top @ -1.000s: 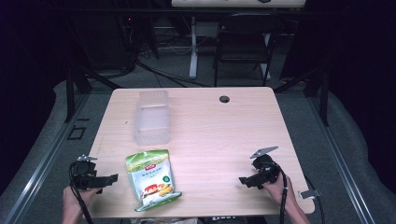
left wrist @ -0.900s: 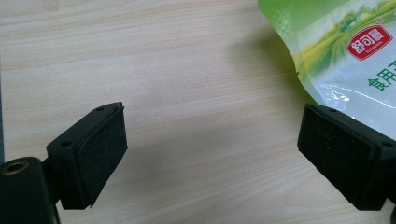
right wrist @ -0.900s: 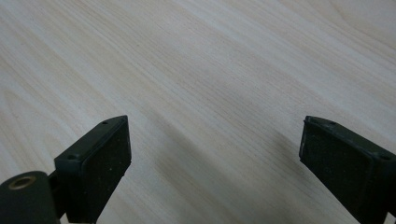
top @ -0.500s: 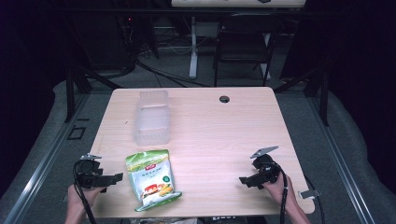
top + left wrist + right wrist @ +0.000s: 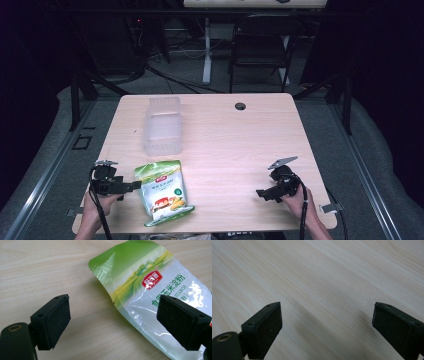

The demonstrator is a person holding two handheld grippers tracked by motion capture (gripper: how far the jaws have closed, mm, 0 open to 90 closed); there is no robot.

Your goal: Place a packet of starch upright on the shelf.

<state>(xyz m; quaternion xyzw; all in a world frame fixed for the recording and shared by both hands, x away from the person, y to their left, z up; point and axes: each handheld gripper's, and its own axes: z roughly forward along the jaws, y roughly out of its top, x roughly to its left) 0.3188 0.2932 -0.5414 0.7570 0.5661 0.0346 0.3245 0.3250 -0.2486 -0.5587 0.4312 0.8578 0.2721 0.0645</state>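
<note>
A green and clear pouch of starch [image 5: 162, 192] lies flat near the table's front left. My left gripper [image 5: 131, 186] is just left of it, open, its jaws reaching over the pouch's upper left edge. In the left gripper view the pouch [image 5: 150, 287] lies ahead and to the right, partly under the right jaw, with my left gripper [image 5: 113, 322] open and nothing between the pads. My right gripper [image 5: 261, 193] rests open at the front right over bare wood, and the right gripper view has my right gripper [image 5: 327, 325] above plain tabletop.
A clear plastic lidded box [image 5: 163, 126] stands at the back left of the wooden table [image 5: 235, 145]. A round cable hole [image 5: 240, 106] sits near the far edge. A chair [image 5: 260, 50] and cables are on the floor beyond.
My left gripper has moved right, from the table's left edge up to the pouch's edge. The right gripper has stayed in place.
</note>
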